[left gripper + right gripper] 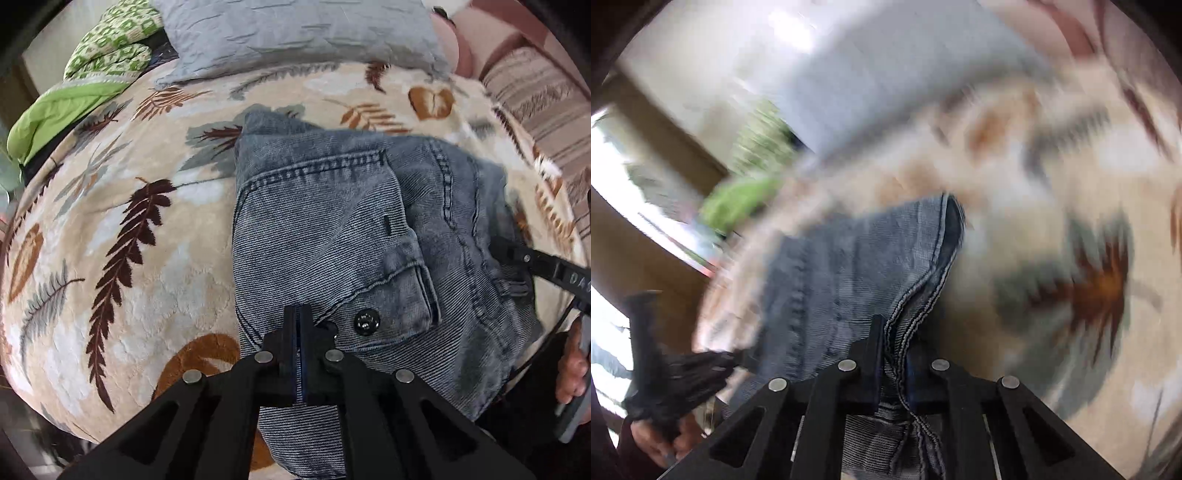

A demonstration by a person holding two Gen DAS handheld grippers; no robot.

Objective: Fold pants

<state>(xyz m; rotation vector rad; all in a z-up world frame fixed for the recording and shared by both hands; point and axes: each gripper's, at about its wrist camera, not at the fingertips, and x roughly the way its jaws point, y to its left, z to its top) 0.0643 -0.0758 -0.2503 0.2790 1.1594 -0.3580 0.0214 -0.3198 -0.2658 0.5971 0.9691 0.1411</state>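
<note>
Grey-blue denim pants (332, 229) lie folded on a leaf-patterned blanket (110, 240), back pocket and a dark snap (365, 324) facing up. My left gripper (299, 314) is shut at the near edge of the pants beside the snap, and no cloth shows between its fingers. In the blurred right wrist view, my right gripper (892, 332) is shut on the stitched edge of the pants (849, 266), the seam running between its fingers. The right gripper's black finger (517, 258) rests on the pants' right side. The left gripper (701, 369) appears blurred at the lower left.
A grey pillow (295, 33) lies behind the pants. A green patterned quilt (92, 74) is bunched at the back left. Striped cloth (535, 103) lies at the right. A person's hand (572, 369) holds the right gripper. The blanket (1052, 240) spreads beyond the pants.
</note>
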